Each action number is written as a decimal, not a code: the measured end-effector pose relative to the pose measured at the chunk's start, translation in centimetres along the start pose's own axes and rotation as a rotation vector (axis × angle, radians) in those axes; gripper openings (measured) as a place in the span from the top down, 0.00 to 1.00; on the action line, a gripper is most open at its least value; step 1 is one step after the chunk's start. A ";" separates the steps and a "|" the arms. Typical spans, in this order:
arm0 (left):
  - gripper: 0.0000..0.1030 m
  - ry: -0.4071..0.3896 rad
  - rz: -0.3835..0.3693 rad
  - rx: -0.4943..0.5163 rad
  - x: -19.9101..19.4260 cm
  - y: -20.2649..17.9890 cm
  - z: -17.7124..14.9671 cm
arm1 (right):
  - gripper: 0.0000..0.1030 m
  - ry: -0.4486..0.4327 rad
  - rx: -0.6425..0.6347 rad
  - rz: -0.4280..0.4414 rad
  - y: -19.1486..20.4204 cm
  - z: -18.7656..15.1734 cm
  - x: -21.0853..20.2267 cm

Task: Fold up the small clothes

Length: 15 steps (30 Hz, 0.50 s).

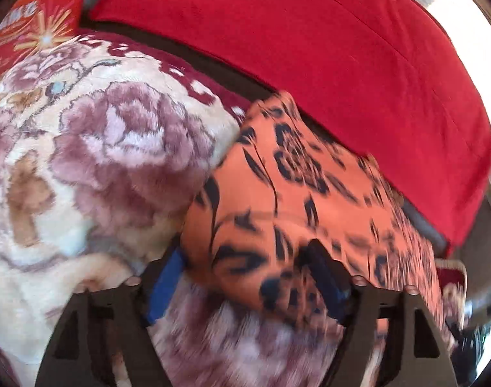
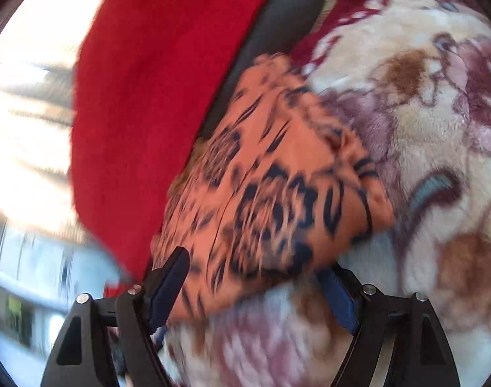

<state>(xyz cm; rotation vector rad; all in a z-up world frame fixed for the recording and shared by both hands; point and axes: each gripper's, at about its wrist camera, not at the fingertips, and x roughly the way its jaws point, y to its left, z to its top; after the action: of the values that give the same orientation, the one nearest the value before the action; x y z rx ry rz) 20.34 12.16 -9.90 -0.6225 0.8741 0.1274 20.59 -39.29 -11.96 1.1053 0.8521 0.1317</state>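
Observation:
An orange garment (image 1: 277,177) with a black flower print lies bunched on a plush floral blanket (image 1: 100,145). My left gripper (image 1: 245,251) is open, and the garment's near edge lies between its wide-spread fingers (image 1: 166,283). In the right wrist view the same orange garment (image 2: 277,177) lies crumpled on the blanket (image 2: 439,129). My right gripper (image 2: 251,264) is open too, its blue-padded fingers (image 2: 168,287) standing on either side of the garment's near edge. The cloth hides part of the right-hand finger in each view. Both views are blurred.
A large red plush cover (image 1: 310,48) rises behind the garment, also the red cover (image 2: 148,96) at the left in the right wrist view. A red printed cushion (image 1: 29,29) sits at the far left. A dark seat strip (image 2: 293,16) shows between cover and blanket.

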 end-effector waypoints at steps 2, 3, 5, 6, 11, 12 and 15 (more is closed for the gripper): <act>0.32 0.001 0.038 -0.049 0.5 -0.2 1.0 | 0.36 -0.034 0.046 -0.003 0.1 0.7 0.5; 0.89 0.018 0.054 -0.051 0.9 -0.4 1.4 | 0.85 -0.024 0.062 -0.026 0.1 1.1 1.4; 0.90 0.082 0.055 -0.033 1.9 -1.0 2.7 | 0.91 0.017 0.040 -0.079 0.5 2.0 3.1; 0.90 0.070 0.072 -0.019 1.3 -1.5 3.2 | 0.92 0.024 0.004 -0.108 1.4 2.3 3.3; 0.90 -0.082 0.010 0.040 -7.3 -4.9 4.8 | 0.93 -0.053 -0.187 -0.034 8.7 2.6 -3.0; 0.90 -0.106 -0.002 0.050 -9.0 -5.3 4.4 | 0.93 -0.069 -0.219 -0.017 10.0 2.3 -4.9; 0.89 -0.147 -0.033 0.049 -15.1 -4.8 1.1 | 0.93 -0.088 -0.263 0.029 10.6 -0.4 -10.7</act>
<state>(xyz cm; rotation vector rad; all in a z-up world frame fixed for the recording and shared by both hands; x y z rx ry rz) 12.97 11.05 4.16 -0.5743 0.7228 0.1206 16.21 -39.20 2.47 0.8708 0.7176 0.2117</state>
